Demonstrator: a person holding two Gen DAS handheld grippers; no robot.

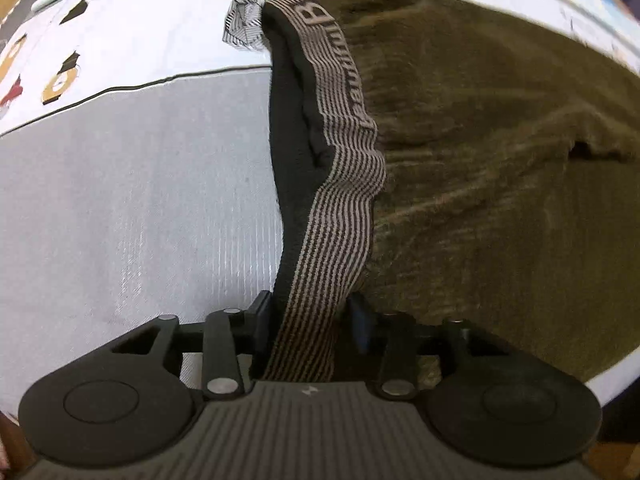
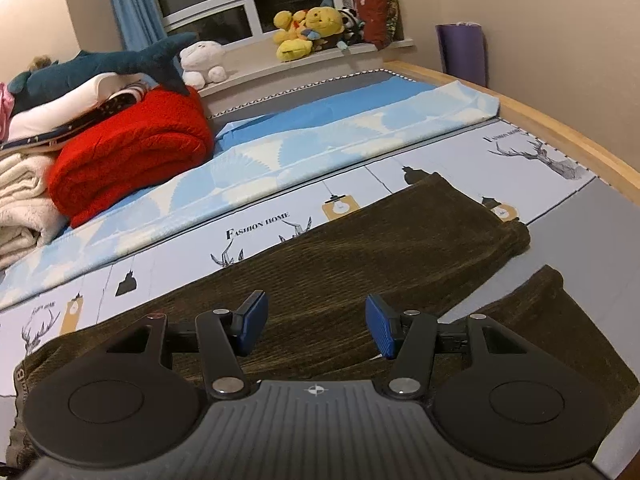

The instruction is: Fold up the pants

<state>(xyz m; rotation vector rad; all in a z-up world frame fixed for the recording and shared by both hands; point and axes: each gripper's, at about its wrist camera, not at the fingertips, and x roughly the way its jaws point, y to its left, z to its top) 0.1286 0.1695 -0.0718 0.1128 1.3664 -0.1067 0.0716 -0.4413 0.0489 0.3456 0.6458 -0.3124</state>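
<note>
The jaws of the left gripper (image 1: 308,316) stand on either side of the striped waistband (image 1: 344,184) of the pants (image 1: 500,160), with the band running up between them; whether the pads actually press on the fabric cannot be told, since the band fills most of the gap but the contact is hidden in shadow. The jaws of the right gripper (image 2: 316,326) stand apart with nothing between them, hovering above the dark olive corduroy of the pants (image 2: 360,256). The pants lie spread on the bed (image 2: 560,136), on a sheet (image 1: 132,208) that is grey in the near part and pale with printed deer heads and lamps farther off. In the right wrist view the two legs run away toward the right, splitting into two separate ends with grey sheet showing between them. In the left wrist view the waistband curves from the jaws up to a deer print (image 1: 248,12), its black inner side turned out beside the stripes. Beyond the pants lies a blue cloth (image 2: 320,128), a folded red blanket (image 2: 132,152) with a plush shark (image 2: 108,64) on the pile, and yellow plush toys (image 2: 308,32) on the window sill.
</note>
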